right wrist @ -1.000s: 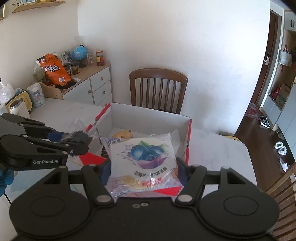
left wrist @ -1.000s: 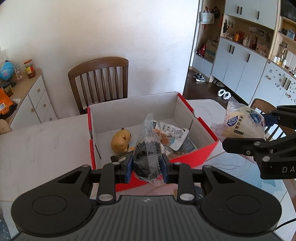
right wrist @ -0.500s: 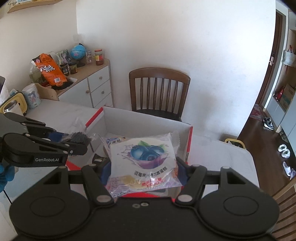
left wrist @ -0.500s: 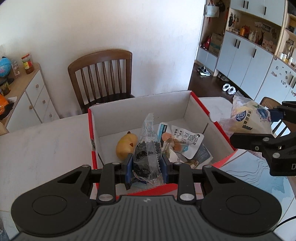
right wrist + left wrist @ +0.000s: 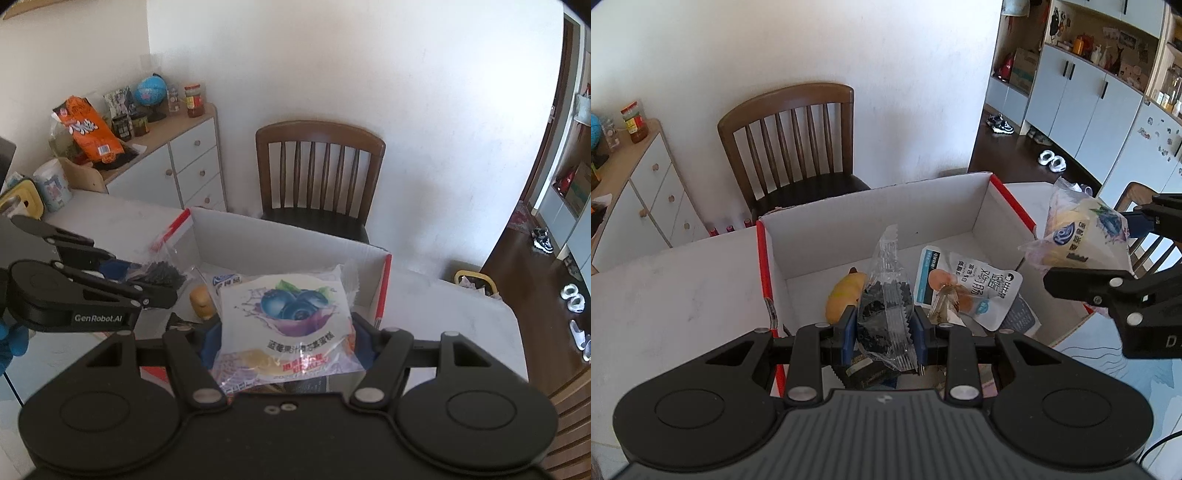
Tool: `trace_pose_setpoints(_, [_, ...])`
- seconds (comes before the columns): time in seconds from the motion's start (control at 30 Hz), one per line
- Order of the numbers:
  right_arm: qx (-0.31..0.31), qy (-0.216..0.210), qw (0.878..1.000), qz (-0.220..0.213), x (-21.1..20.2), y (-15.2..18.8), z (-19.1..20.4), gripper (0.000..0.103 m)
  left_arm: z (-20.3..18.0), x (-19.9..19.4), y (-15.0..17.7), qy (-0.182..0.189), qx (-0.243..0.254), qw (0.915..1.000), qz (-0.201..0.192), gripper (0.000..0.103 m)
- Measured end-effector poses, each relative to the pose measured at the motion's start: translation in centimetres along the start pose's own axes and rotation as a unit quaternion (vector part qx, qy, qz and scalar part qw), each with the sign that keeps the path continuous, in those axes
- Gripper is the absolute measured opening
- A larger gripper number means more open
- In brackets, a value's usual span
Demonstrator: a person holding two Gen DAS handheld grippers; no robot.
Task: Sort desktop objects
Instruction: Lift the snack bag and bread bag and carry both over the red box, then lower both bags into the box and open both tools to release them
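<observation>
Both grippers have come forward over the box (image 5: 1012, 199) since a second ago: the left gripper (image 5: 884, 328) is clamped on a clear packet of dark snacks (image 5: 886, 306), the right gripper (image 5: 286, 341) on a blueberry cake packet (image 5: 291, 317), so dropping in looks next. Below, the box holds a yellow toy (image 5: 844, 299) and a white pouch (image 5: 971, 284).

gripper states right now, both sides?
Left tool: closed on the clear packet of dark snacks.
Right tool: closed on the blueberry cake packet.
</observation>
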State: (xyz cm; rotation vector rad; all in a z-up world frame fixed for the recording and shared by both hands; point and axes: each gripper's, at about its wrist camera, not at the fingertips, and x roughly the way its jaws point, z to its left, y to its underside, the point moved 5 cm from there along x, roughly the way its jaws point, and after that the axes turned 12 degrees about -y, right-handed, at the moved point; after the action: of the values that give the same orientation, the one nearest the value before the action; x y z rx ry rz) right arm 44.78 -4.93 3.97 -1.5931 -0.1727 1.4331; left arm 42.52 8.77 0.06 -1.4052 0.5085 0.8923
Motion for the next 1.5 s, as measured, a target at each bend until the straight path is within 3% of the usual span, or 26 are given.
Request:
trace_pose_setpoints(0.5, [0.004, 0.015, 0.999, 0.030, 5.2, -1.0, -1.5, 0.068, -0.7, 5.0, -0.1, 0.020, 0.008, 0.9993, 0.030, 0.029])
trace_pose_setpoints(1.5, [0.038, 0.037, 0.995, 0.090, 12.3, -0.3, -3.4, 0.068, -1.8, 11.6, 0.3, 0.022, 0.020, 0.9957, 0.087, 0.029])
